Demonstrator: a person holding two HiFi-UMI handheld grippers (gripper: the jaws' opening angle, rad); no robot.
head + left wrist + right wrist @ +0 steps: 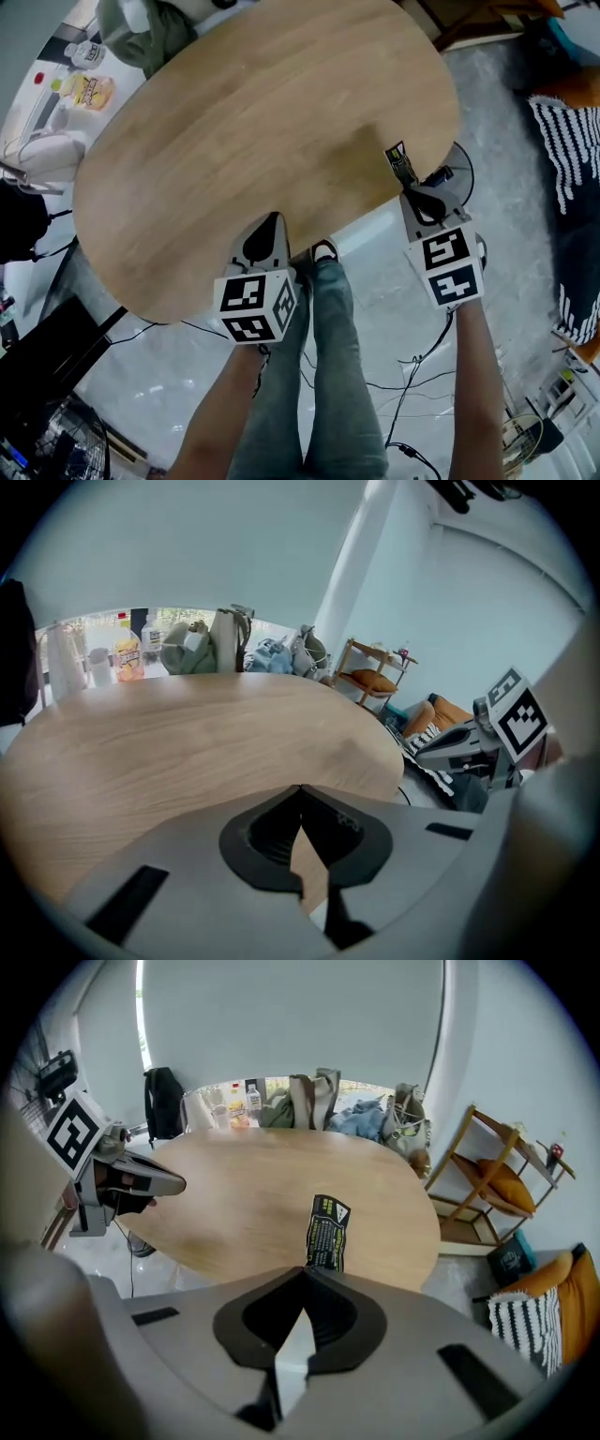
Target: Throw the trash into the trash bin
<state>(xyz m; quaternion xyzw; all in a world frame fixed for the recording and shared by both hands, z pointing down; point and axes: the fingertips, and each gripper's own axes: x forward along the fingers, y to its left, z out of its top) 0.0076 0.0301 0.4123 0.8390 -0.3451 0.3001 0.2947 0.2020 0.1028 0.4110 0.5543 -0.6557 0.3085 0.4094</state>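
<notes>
So both arms come in from the bottom of the head view, forearms bare and stretched forward, one either side of the person's legs in jeans [328, 375]. The left forearm [220, 422] angles up from lower left. The right forearm [473, 394] runs nearly straight up the right side of the picture. The hands themselves are mostly tucked behind the marker cubes, so I can't say much about the fingers.

The left tongs [272, 223] point forward and down with the tip just over the near edge of the wooden tabletop [262, 122]. In the left gripper view the two jaws meet at the tip with nothing caught between them, just wood showing past them.

The right tongs [405, 183] sit further right at the tabletop's near right edge, tilted down more steeply than the left pair. They're pinched tight on the trash, a small black wrapper [400, 161] with green print. It sticks up out of the tip, off the wood. The right gripper view shows it best: the wrapper [328, 1232] stands right above the closed jaws, in front of the tabletop's near right part.

The two tongs are well apart, and each shows up in the other's camera, pointing roughly the same way. A wooden shelf [497, 1180] with an orange cushion stands off to the right, and cables trail over the floor [412, 309] by the feet
</notes>
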